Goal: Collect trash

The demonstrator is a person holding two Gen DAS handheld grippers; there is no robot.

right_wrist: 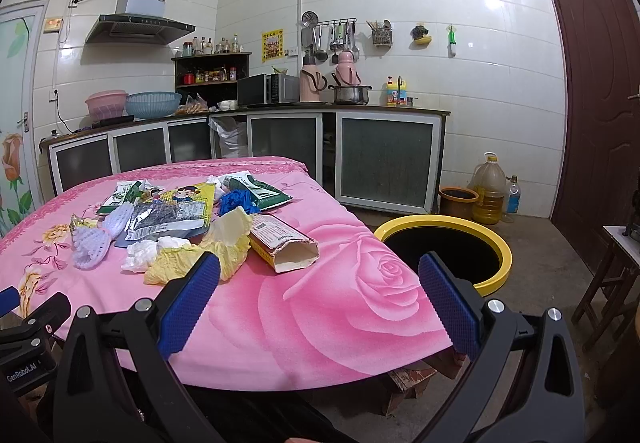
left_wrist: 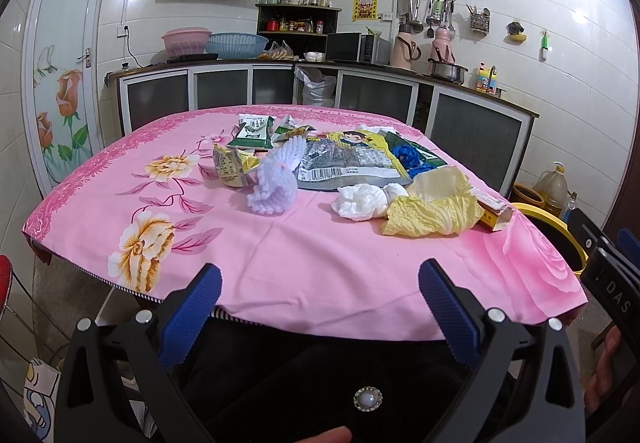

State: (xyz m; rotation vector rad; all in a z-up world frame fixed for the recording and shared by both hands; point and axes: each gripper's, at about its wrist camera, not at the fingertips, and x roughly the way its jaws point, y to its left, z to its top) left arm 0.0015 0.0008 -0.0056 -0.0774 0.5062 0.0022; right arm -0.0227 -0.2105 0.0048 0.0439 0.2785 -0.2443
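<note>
Trash lies in a heap on the pink flowered tablecloth: a white foam net, a large snack bag, crumpled white tissue, yellow cabbage leaves, a torn carton box, green wrappers and a blue glove. A black bin with a yellow rim stands on the floor right of the table. My left gripper is open and empty over the table's near edge. My right gripper is open and empty, near the cabbage leaves.
Kitchen counters with basins, a microwave and flasks line the back walls. An oil jug and a brown pot stand on the floor beyond the bin. A wooden stool is at the right, by a brown door.
</note>
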